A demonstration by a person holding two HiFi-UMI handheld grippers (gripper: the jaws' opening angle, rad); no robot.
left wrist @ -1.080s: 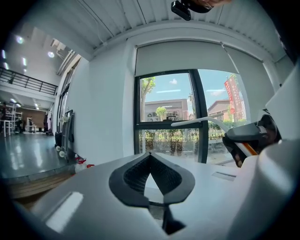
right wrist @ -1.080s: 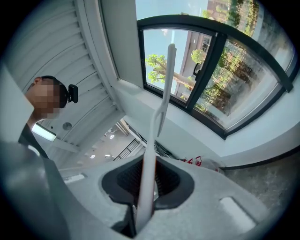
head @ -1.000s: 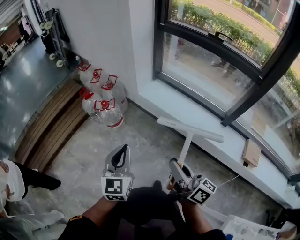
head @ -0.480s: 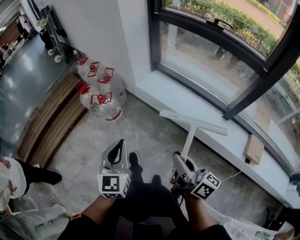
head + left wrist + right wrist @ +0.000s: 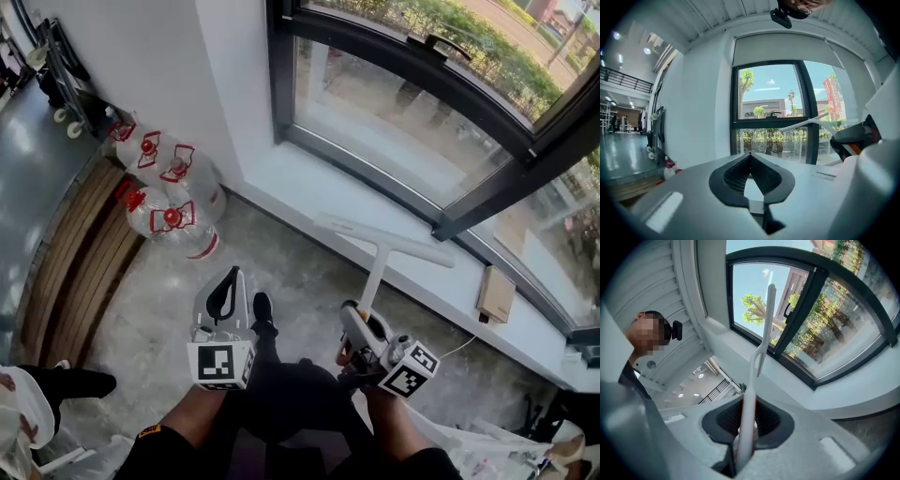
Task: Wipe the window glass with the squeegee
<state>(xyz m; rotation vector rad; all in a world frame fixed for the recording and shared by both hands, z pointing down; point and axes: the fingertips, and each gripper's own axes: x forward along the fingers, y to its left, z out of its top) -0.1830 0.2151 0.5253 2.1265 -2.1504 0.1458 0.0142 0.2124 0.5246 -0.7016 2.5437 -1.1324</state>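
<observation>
Right gripper view first: the right gripper (image 5: 749,404) is clamped tight on the white handle of the squeegee (image 5: 761,329), which runs up toward 12 o'clock. Left gripper view shows the left gripper (image 5: 750,157) pinched closed tip to tip, with nothing in it.

From the head view, both grippers sit low in the frame. The left gripper (image 5: 228,281) is around 7 o'clock and the right gripper (image 5: 356,323) around 5 o'clock. The squeegee (image 5: 384,241) has its long blade crosswise near the middle, over the edge of the sill (image 5: 319,183) and short of the window glass (image 5: 394,103), which fills 12 to 2 o'clock. A small box (image 5: 495,293) lies on the sill at 3 o'clock. Some water jugs (image 5: 173,211) with red caps stand on the floor (image 5: 281,262) at 10 o'clock, by the wall.
</observation>
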